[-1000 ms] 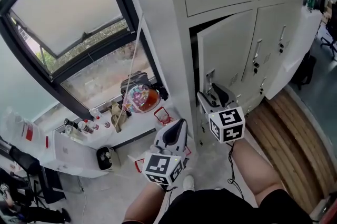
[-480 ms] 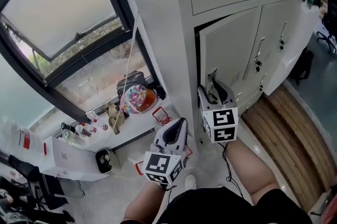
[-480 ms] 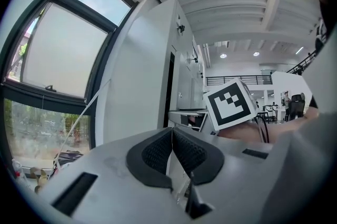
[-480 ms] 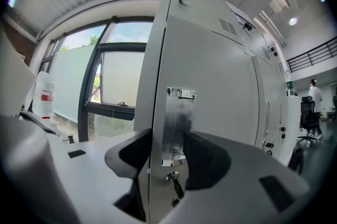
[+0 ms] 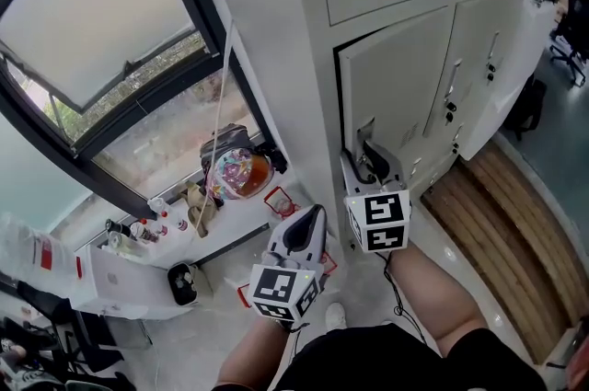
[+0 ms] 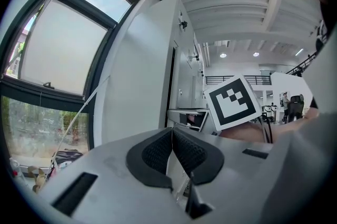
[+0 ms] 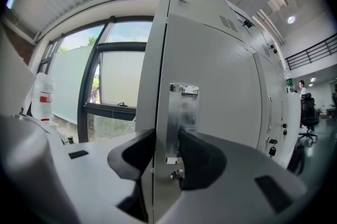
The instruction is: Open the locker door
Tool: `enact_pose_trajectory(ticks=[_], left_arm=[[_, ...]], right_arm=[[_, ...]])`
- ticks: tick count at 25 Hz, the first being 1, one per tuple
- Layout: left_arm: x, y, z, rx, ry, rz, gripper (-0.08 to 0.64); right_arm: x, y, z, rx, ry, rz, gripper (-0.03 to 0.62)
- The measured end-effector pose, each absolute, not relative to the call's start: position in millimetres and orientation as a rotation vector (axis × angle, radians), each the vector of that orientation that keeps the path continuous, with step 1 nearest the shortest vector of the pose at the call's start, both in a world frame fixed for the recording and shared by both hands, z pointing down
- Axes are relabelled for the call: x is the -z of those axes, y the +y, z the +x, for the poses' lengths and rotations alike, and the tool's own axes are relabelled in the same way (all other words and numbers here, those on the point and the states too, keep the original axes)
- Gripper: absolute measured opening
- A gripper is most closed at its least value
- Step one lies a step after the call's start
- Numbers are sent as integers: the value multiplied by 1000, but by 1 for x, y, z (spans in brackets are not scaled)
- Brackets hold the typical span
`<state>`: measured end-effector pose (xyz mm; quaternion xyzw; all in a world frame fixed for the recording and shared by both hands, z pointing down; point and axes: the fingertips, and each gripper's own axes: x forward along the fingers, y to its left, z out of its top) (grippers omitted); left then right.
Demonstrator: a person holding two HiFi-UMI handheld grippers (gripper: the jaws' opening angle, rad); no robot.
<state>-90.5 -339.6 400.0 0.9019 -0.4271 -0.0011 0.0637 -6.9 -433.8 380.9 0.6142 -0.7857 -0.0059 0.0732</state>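
You've only a narrow gap (image 5: 338, 95) between the ajar locker door (image 5: 391, 76) and the cabinet frame (image 5: 313, 86); the cluttered windowsill (image 5: 230, 222) crowds your left, while the wooden floor (image 5: 497, 224) lies open rightward.

The head camera looked steeply down on the left gripper (image 5: 313, 214), the right gripper (image 5: 368, 155) and the locker door (image 5: 396, 76). The left gripper view faced level from further back, catching the right gripper's cube (image 6: 233, 101); the right gripper view sat close against that door.

Pale grey locker door (image 5: 394, 76); silver handle (image 7: 181, 117)
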Motion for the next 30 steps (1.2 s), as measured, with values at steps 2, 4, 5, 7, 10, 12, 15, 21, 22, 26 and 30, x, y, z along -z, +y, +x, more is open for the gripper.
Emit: enact_pose_trajectory(ticks=[2,4,5,7,10,12,15,21,22,26,30], left_arm=[[-401,-340,-89,1,-1284,2724,17],[-401,-339,-87,1,-1282,2725,17],[-401,-339,-87,1,-1281,2725,17],[-400,-338,-86,3,-1281,2727,17],[-398,-336,-84,5,-1280,2732,17],[-396,-335,-82,6,-1282,2734,17],[-395,-330,-78,7,-1282,2738,17],[-392,-319,-64,5,-1270,2750,17],[-391,-316,-61,7,-1265,2753,17],[-389,-306,-45,6,-1243,2765,17],[-390,-295,-31,6,-1219,2772,17]], right_arm=[[-381,-434,-7,15,-2363,1838,193],[-381,-433,-7,10,-2372,1827,190],[-381,-433,-7,5,-2377,1821,187],[-381,-431,-7,-8,-2387,1808,184],[-381,-428,-6,-19,-2399,1786,183],[-381,-424,-3,-24,-2413,1765,183],[-381,-415,1,-39,-2439,1723,181],[-381,-395,15,-86,-2503,1650,179],[-381,-392,18,-90,-2514,1638,179],[-381,-376,32,-83,-2573,1570,178],[-380,-360,47,-69,-2627,1484,179]])
